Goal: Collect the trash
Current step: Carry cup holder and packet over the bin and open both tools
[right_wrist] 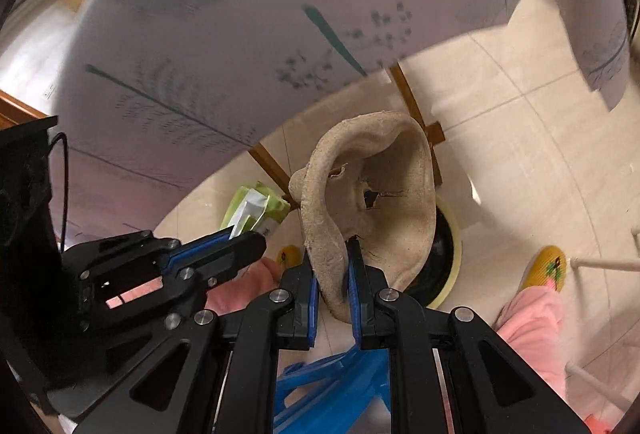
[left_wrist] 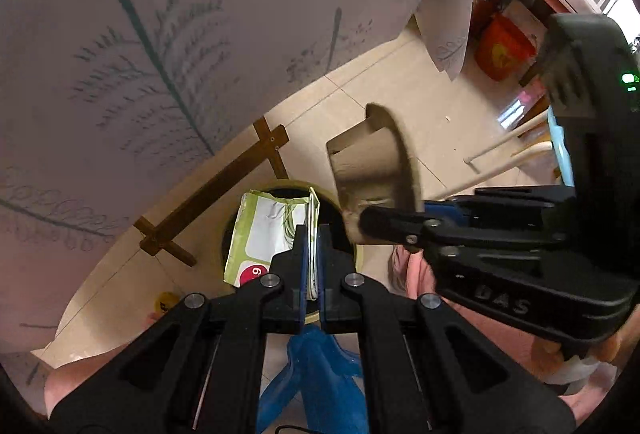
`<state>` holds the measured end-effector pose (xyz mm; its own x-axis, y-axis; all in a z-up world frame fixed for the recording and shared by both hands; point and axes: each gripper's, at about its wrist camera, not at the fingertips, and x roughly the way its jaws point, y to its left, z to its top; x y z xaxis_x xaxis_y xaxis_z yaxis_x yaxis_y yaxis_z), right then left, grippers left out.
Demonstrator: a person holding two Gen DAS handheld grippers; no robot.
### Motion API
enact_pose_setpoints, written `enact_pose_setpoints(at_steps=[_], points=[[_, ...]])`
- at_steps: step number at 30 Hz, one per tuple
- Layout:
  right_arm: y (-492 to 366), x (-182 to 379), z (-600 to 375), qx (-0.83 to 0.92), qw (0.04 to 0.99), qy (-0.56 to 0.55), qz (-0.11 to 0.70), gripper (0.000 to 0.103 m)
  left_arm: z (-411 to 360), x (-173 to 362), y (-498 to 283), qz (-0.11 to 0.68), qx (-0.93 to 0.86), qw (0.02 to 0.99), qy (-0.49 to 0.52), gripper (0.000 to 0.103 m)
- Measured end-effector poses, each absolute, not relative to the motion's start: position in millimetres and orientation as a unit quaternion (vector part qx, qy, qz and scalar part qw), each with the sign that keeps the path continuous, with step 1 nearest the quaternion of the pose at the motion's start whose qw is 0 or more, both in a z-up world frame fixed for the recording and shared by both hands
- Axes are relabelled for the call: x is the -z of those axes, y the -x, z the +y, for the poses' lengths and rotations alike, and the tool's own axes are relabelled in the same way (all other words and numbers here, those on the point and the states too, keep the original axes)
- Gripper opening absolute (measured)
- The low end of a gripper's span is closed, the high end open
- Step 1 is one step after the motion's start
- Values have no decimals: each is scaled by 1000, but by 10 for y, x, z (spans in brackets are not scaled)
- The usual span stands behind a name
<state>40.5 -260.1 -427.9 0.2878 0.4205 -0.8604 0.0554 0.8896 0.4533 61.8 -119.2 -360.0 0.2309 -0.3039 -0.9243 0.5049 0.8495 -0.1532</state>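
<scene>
My left gripper [left_wrist: 314, 234] is clamped tight on a green-and-white packet [left_wrist: 264, 230], held over the bin [left_wrist: 280, 187]. My right gripper [right_wrist: 334, 262] pinches a torn pulp tray [right_wrist: 372, 193], jaws nearly closed, above the same bin [right_wrist: 444, 262] beside the tablecloth [right_wrist: 240, 33].

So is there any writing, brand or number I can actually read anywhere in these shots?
"DAS": raised letters on the right gripper body, seen from the left wrist.
"9" or "6": white digit in a red circle on the green-and-white packet; orientation unclear.
Tablecloth: leaf prints only, no words.
</scene>
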Motion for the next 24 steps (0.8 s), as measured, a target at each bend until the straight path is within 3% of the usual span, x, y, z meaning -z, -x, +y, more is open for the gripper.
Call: enact_pose_setpoints(at_steps=[13, 17, 21, 24], points=[[-649, 4780, -2500, -120, 746, -215, 619, 14, -1104, 3732, -805, 582, 262, 767, -74, 4], [-682, 4819, -2580, -118, 749, -223, 612, 33, -1095, 3781, -822, 590, 257, 761, -75, 18], [-691, 4764, -2652, -109, 752, -226, 609, 34, -1056, 3781, -832, 592, 253, 762, -73, 39], [-676, 4757, -2698, -101, 752, -228, 610, 34, -1042, 3774, -838, 593, 251, 762, -74, 41]])
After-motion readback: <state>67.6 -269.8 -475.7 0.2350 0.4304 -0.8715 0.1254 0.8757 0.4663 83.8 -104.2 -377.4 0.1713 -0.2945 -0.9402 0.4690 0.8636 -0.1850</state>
